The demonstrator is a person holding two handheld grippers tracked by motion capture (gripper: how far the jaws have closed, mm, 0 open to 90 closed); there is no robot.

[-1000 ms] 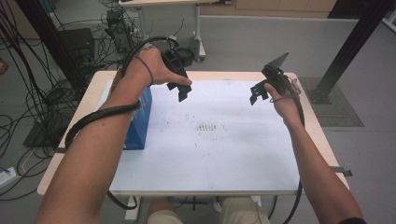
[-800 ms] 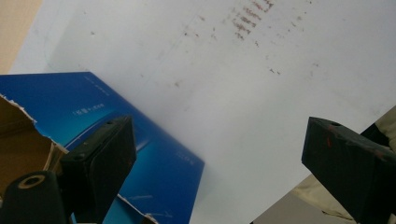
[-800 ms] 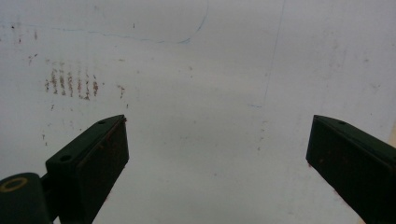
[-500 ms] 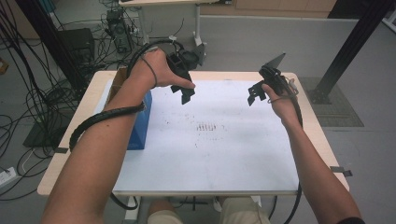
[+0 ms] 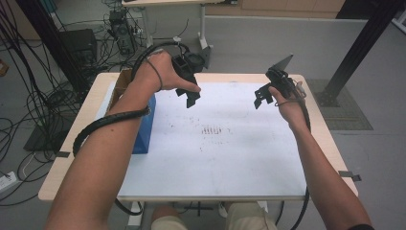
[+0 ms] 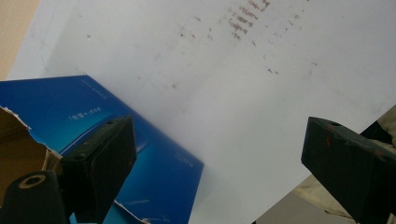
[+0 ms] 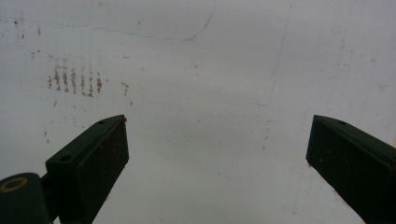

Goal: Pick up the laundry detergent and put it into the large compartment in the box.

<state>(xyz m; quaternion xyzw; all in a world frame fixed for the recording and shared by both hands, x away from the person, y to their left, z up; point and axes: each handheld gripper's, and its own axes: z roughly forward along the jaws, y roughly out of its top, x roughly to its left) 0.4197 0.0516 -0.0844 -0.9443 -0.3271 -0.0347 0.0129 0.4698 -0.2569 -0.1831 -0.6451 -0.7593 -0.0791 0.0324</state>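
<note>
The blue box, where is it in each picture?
High view: the blue box sits at the left edge of the white sheet, beside the left forearm.
Left gripper view: it is at lower left, behind the left finger.
Right gripper view: not in it.
Shared landmark: the brown smudges on the sheet.

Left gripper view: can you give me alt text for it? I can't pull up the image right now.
The left hand-held gripper has its two black jaws wide apart with nothing between them, above a white sheet marked with faint reddish-brown smudges. A blue box with a torn cardboard edge lies at lower left, partly behind the left jaw.
</note>
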